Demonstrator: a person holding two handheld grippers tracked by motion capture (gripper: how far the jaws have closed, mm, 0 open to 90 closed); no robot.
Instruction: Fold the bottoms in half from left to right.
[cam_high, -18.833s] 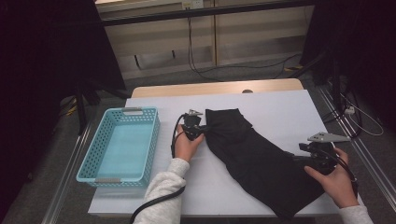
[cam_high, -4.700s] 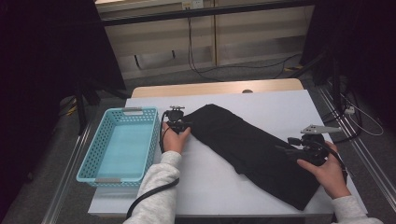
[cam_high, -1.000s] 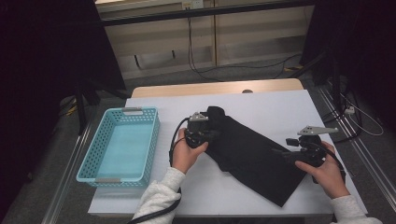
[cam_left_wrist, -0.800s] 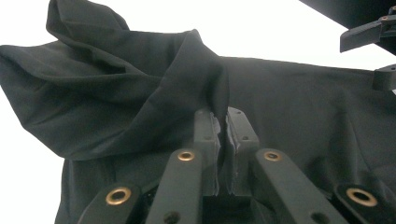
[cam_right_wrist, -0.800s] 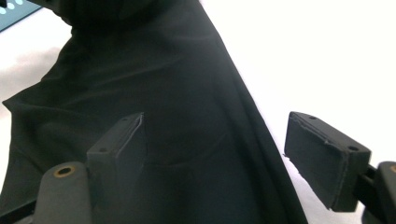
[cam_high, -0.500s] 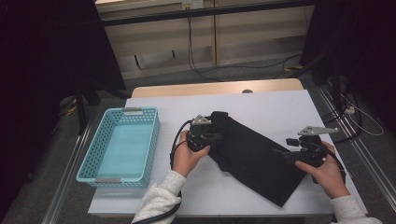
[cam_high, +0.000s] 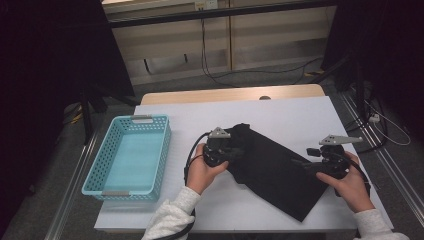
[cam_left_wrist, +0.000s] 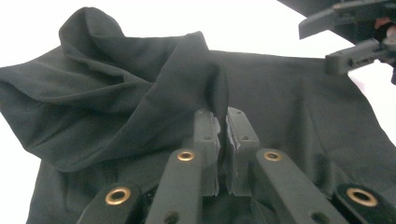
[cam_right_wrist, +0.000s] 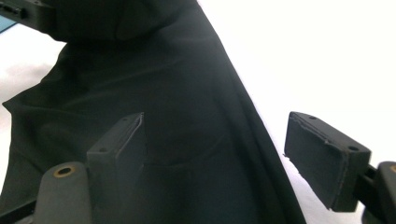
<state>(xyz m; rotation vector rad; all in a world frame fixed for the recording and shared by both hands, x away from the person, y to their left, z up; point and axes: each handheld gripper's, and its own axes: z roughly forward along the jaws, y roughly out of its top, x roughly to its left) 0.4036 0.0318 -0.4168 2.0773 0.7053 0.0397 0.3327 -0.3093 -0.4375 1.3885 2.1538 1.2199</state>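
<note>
Left gripper (cam_high: 235, 151) has its jaws pinched tight on a raised fold of the black cloth (cam_high: 272, 170), near the middle of the high view; the right gripper (cam_high: 306, 165), at the cloth's right edge, stands with jaws apart, one over the fabric and one over the bare table (cam_high: 290, 112), gripping nothing. Most of the cloth lies flat, slanting toward the lower right. Folding looks only begun: one fold lifted, none laid down. At left, the blue basket (cam_high: 162, 150) holds nothing yet.

basket (cam_high: 127, 155) left on table (cam_high: 280, 112) | cloth (cam_high: 280, 172) right of basket
</note>
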